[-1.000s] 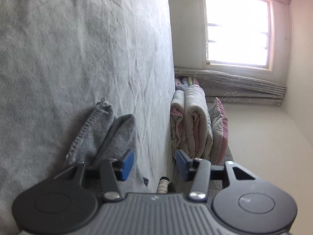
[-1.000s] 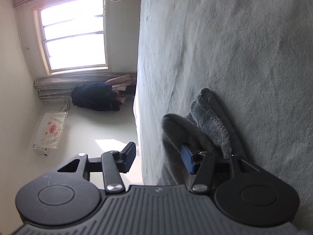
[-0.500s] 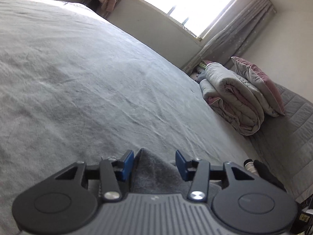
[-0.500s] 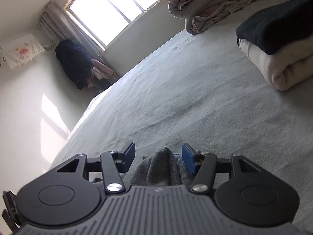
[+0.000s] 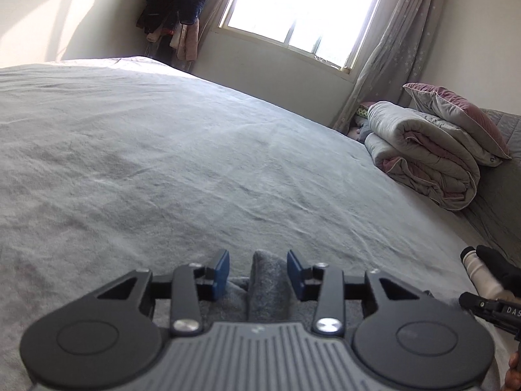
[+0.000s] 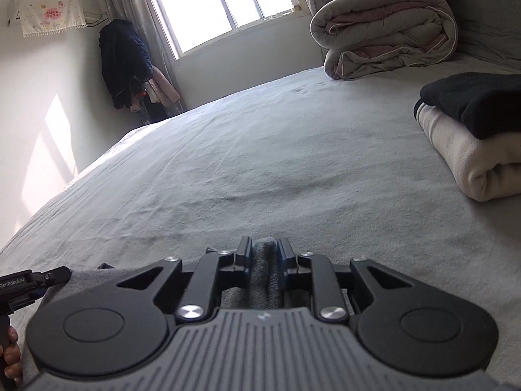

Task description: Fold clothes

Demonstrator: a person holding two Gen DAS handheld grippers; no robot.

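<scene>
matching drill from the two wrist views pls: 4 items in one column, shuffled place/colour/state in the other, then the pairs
1. right gripper
2. left gripper
3. black folded garment
4. rolled quilt

A. lies on a cream folded blanket
B. pads clear of the grey garment fold, jaws opening
C. under a pink-and-grey pillow
D. pads pressing a grey garment fold, jaws closing

Pairs: 1-D, 2-B, 3-A, 4-C

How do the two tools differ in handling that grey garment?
The left tool has its jaws apart, with gaps either side of the grey garment fold, and they are opening; the right tool has its jaws pressed on the fold, closing. The left tool grips nothing; the right tool pinches the cloth. Both have a raised fold of that garment between their jaws, above the bed.
</scene>
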